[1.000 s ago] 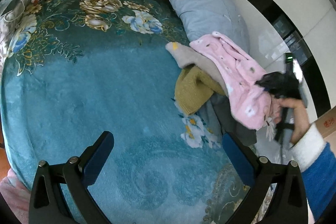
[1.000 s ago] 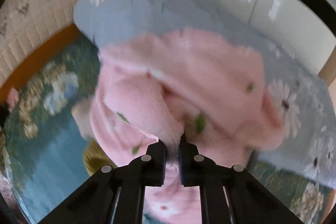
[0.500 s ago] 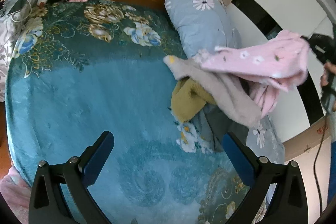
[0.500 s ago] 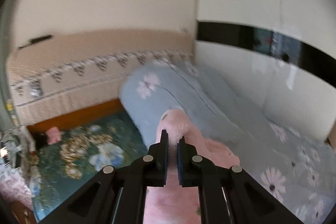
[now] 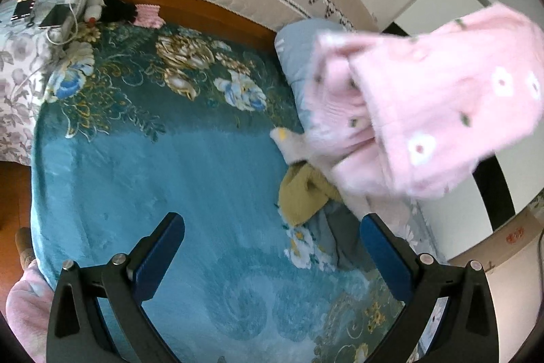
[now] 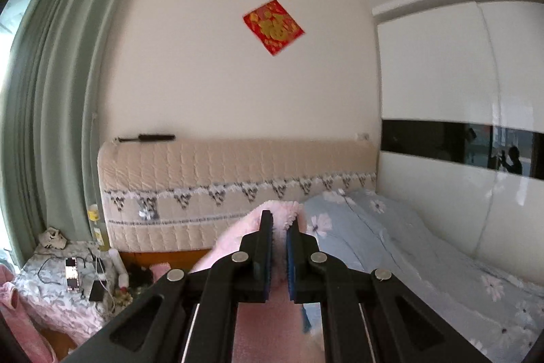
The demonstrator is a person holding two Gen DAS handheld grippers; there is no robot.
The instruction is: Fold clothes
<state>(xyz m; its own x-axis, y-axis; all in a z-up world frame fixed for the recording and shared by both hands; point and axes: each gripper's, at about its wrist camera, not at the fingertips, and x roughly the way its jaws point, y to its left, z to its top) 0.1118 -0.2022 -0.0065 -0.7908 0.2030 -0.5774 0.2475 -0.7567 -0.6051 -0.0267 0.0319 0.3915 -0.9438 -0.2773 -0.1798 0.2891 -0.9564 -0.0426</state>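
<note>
A pink fleece garment (image 5: 438, 111) with small flowers hangs in the air at the right of the left wrist view, lifted off the pile. My right gripper (image 6: 279, 228) is shut on a fold of this pink garment (image 6: 238, 237), and the cloth drapes down under the fingers. Below it on the bed lie a grey garment (image 5: 292, 145) and an olive-yellow garment (image 5: 302, 196). My left gripper (image 5: 272, 247) stands open over the teal floral blanket (image 5: 170, 165), with nothing between its blue pads.
A pale blue daisy-print duvet (image 6: 391, 244) runs along the white wardrobe (image 6: 459, 125) at the right. The padded headboard (image 6: 221, 189) is at the far end. A cluttered bedside table (image 6: 64, 281) with cables and a phone stands at the left.
The right gripper rose sharply with the pink garment, pulling it up off the pile and tilting from looking down to nearly level. The left gripper lifted slightly and stayed open.
</note>
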